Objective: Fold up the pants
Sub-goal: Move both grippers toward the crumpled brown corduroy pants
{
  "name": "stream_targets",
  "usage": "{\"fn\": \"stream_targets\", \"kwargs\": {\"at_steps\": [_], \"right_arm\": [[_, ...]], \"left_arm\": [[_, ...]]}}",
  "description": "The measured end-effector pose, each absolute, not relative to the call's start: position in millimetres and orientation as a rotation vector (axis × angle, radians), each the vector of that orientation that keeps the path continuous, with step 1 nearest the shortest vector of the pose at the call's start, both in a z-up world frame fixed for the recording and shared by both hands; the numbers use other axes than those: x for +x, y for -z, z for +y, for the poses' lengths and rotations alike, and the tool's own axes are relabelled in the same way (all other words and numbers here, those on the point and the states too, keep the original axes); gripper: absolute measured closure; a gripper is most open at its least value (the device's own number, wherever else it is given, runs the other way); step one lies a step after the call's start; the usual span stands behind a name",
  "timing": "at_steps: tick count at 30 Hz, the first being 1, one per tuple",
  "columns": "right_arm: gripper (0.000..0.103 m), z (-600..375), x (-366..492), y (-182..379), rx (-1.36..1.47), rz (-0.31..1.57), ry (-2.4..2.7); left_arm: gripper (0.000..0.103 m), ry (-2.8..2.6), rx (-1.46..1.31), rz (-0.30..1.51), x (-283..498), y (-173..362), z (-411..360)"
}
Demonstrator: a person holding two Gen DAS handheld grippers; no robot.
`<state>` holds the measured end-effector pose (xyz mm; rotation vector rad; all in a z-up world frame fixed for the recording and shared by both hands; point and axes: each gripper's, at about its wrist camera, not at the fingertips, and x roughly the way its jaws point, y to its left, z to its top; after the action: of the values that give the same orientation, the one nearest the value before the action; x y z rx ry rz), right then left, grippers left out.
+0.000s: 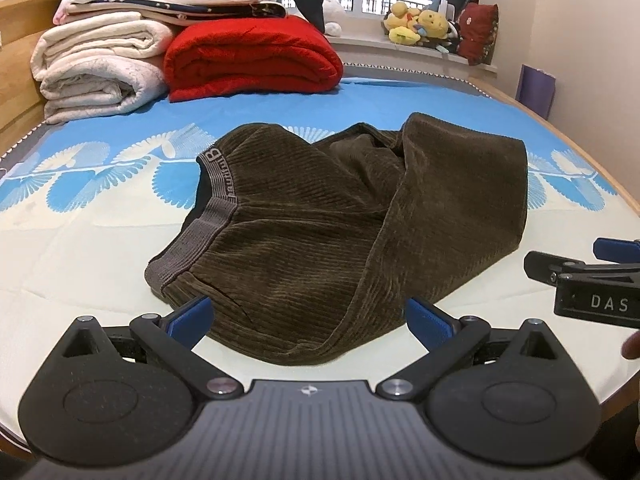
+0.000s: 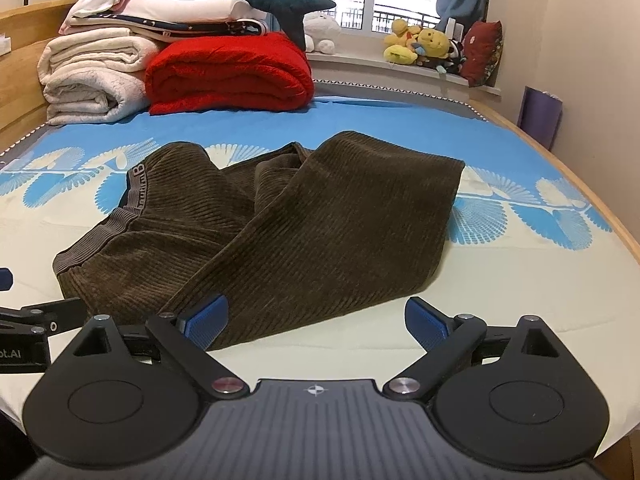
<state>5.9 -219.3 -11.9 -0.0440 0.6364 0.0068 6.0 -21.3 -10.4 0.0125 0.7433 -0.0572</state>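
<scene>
The bed (image 1: 120, 240) fills both of my views, its cover cream near me and bright blue with a white fan pattern farther off, and on the cream part lie the pants (image 1: 320, 216), dark olive-brown corduroy, roughly doubled over on themselves. Their grey elastic waistband (image 1: 208, 220) runs along the left edge with pale lettering on it, and a broad leg panel is folded across from the right, its near hem sagging in a loose curve toward me. The fold is uneven, with a shadowed hollow where the layers meet at the top. At the head of the bed sit a stack of folded white blankets (image 1: 96, 64) and a red blanket (image 1: 252, 60) beside it. My left gripper (image 1: 308, 320) hangs just short of the pants' near edge, its blue pads (image 1: 192, 320) spread wide and gripping nothing. My right gripper (image 2: 316, 322) is likewise spread wide and empty, its left pad (image 2: 204, 320) showing over the near hem, though I cannot tell whether it touches the cloth.
</scene>
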Motion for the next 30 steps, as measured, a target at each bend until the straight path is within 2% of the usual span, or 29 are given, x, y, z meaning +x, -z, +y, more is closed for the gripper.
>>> {"fn": "stream_targets", "kwargs": {"at_steps": [5,14,30], "right_arm": [[0.01,-218.8,6.8,12.2,-0.046,0.637,0.004],[0.019,-218.8,6.9,13.5,-0.031,0.637,0.005],[0.02,-220.0,11.7,15.9,-0.017,0.659,0.019]], "left_arm": [[0.0,0.065,0.017,0.75,5.0,13.1,-21.2],[0.0,0.072,0.009,0.762,7.3,14.3,-23.3],[0.0,0.083,0.002,0.763,10.2,15.6,-26.3]]}}
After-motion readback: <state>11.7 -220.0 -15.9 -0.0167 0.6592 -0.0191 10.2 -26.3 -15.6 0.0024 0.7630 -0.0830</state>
